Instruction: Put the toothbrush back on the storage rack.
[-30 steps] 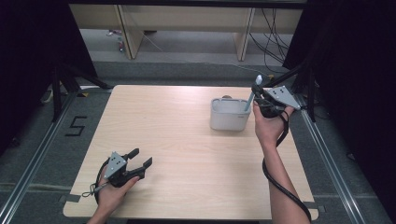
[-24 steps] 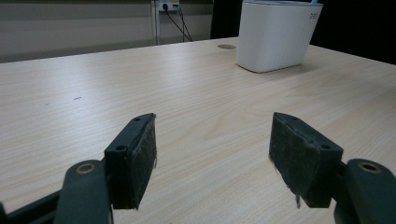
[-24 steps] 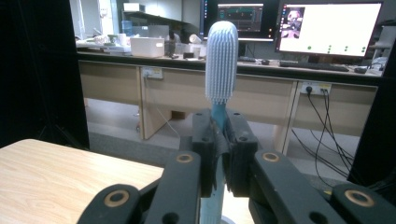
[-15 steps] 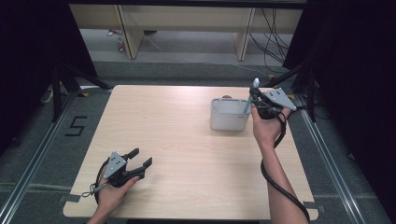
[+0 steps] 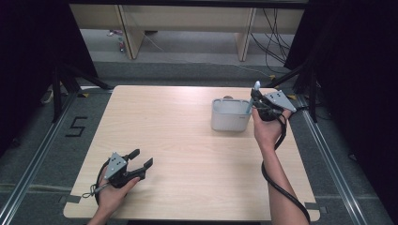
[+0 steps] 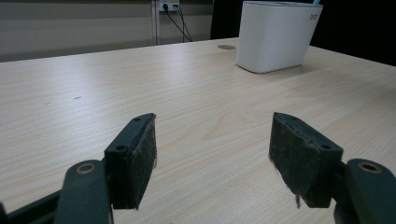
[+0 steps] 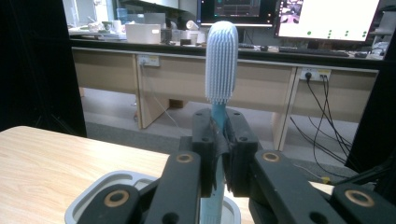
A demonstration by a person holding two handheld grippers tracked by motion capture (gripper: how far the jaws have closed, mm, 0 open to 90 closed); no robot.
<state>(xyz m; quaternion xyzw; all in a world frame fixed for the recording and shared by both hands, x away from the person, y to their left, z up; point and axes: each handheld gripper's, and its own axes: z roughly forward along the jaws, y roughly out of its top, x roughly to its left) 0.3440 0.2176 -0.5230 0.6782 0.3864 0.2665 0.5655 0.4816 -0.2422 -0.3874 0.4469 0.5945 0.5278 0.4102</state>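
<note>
A white oval holder cup stands on the right half of the wooden table; the same cup rises ahead in the left gripper view. My right gripper is shut on the blue handle of a toothbrush, held upright with its pale bristle head on top. The brush's lower end dips into the cup at its right rim. The toothbrush shows as a thin pale stick above the cup. My left gripper rests open near the front left, pads wide apart with nothing between them.
A round hole lies in the tabletop beside the cup. Beyond the far edge stand desk legs and loose cables on the floor. Dark curtains flank both sides. A "5" mark is taped on the floor at the left.
The right hand with the toothbrush has sunk slightly and edged left toward the cup. The left hand has stayed where it was.
</note>
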